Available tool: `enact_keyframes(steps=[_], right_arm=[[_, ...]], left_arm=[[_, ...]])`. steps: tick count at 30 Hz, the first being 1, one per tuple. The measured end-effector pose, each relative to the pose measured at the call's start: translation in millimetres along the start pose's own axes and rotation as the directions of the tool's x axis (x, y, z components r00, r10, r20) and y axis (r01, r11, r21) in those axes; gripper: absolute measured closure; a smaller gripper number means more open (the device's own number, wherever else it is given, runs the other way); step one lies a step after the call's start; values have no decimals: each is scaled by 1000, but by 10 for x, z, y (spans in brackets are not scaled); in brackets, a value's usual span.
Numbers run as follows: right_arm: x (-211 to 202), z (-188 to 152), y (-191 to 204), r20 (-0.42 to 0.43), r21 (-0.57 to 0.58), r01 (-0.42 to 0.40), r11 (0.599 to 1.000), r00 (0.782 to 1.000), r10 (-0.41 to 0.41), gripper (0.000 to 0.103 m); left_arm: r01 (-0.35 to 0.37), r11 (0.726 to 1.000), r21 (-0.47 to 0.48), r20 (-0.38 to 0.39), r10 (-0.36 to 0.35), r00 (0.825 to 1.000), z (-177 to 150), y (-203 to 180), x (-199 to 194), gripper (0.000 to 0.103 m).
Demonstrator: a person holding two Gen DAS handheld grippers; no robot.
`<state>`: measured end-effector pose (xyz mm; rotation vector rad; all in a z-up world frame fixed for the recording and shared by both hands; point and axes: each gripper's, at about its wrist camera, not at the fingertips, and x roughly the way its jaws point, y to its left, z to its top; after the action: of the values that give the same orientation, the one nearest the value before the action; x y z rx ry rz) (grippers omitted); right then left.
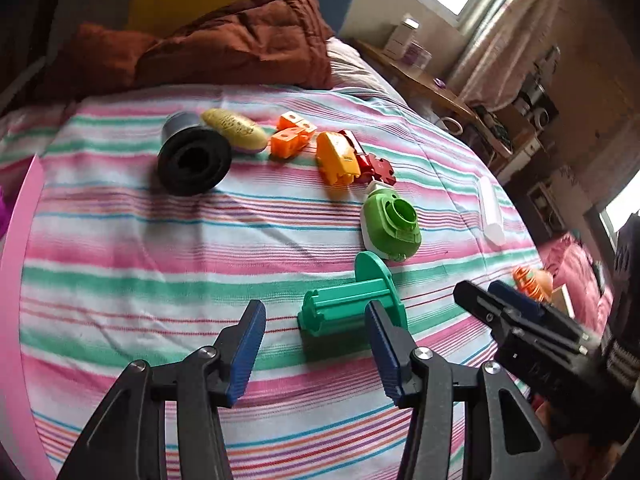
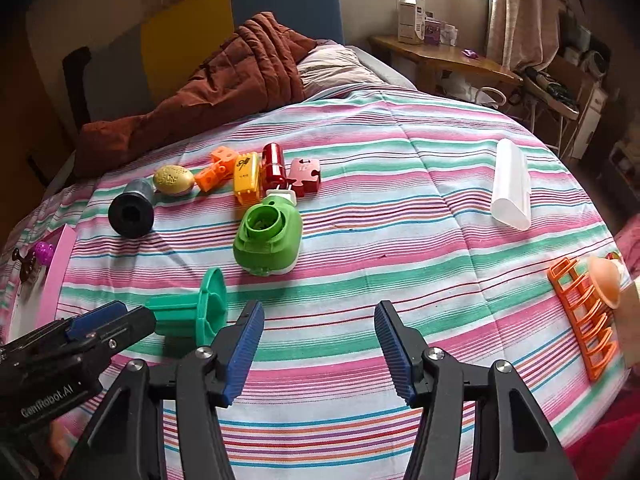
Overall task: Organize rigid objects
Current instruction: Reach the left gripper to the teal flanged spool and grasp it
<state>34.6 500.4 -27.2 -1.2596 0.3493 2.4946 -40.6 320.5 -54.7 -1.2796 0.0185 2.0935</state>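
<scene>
Rigid items lie on a striped bedspread [image 1: 160, 248]. A teal spool [image 1: 348, 300] lies just ahead of my open, empty left gripper [image 1: 316, 320]; it also shows in the right wrist view [image 2: 192, 312]. Beyond are a green round piece [image 1: 390, 224] [image 2: 268, 236], a black spool [image 1: 194, 156] [image 2: 131, 210], a yellow egg shape [image 1: 236, 130], orange blocks [image 1: 290, 134], a yellow piece [image 1: 336, 158] and red pieces [image 1: 370, 160]. My right gripper [image 2: 320, 328] is open and empty over the bedspread [image 2: 400, 240], right of the teal spool.
A clear plastic case [image 2: 510, 184] lies at the right. An orange rack [image 2: 584, 312] with a peach suction cup [image 2: 606, 280] sits at the right edge. A pink box edge [image 1: 16, 240] is at left. A brown quilt [image 1: 224, 40] lies behind.
</scene>
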Motion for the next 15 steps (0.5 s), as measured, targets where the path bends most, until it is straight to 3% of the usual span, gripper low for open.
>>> enact_keyframes(steps=[6,11,15], right_arm=[[17,51,-165,-6,57,14,998,1000,-14,44],[4,63,-170,1,59,11,998,1000,-11,43],[5,63,-169,1,61,6,998,1000,-6,43]], left_arm=[[22,977,213,-49,-12,999,-68,-147,127,51],[72,966,250,-98,-48,994,-178,-214,170,51],[61,953,296,-100,-32,994,-227,-286,172,51]])
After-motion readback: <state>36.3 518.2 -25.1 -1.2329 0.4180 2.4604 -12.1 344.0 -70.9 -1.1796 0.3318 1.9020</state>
